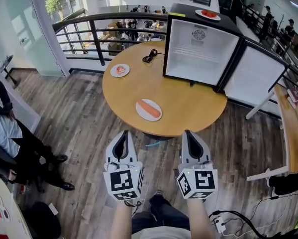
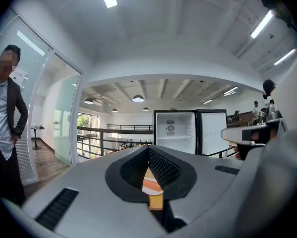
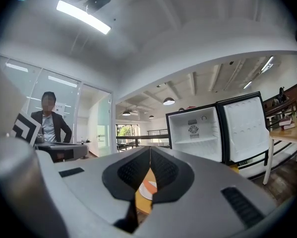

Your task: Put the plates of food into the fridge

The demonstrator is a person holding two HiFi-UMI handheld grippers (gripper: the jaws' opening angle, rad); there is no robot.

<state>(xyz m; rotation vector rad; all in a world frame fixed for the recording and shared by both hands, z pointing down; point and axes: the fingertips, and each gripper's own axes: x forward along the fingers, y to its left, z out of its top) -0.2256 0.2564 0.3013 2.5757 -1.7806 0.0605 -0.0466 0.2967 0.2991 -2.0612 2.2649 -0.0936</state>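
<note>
The fingers (image 2: 164, 168) of my left gripper (image 1: 122, 133) are pressed together at the tips and pinch nothing. The fingers (image 3: 164, 171) of my right gripper (image 1: 189, 132) are pressed together as well, also with nothing held. Both grippers point level, side by side above the wooden floor (image 1: 84, 128), just short of the near edge of the round bench (image 1: 188, 103). Neither one touches it.

Through the narrow slot under each pair of tips I can see a white plate (image 1: 149, 109) carrying a long orange piece of food. It lies near the near edge of the bench, ahead of my left gripper and a little to its right. A second plate (image 1: 120, 70) with something orange on it sits at the far left edge of the bench. A black cable (image 1: 149, 57) lies coiled near the far edge.

The fridge (image 1: 201, 51) stands on the far right part of the bench. Its door (image 1: 253, 76) is swung wide open to the right, and the white inside looks bare. A third plate (image 1: 208, 14) with red food rests on the fridge's top, toward its back edge.

Beyond the bench a black railing (image 1: 79, 29) curves round. A person (image 1: 12, 133) in dark clothes sits at the left, well apart from the bench.
</note>
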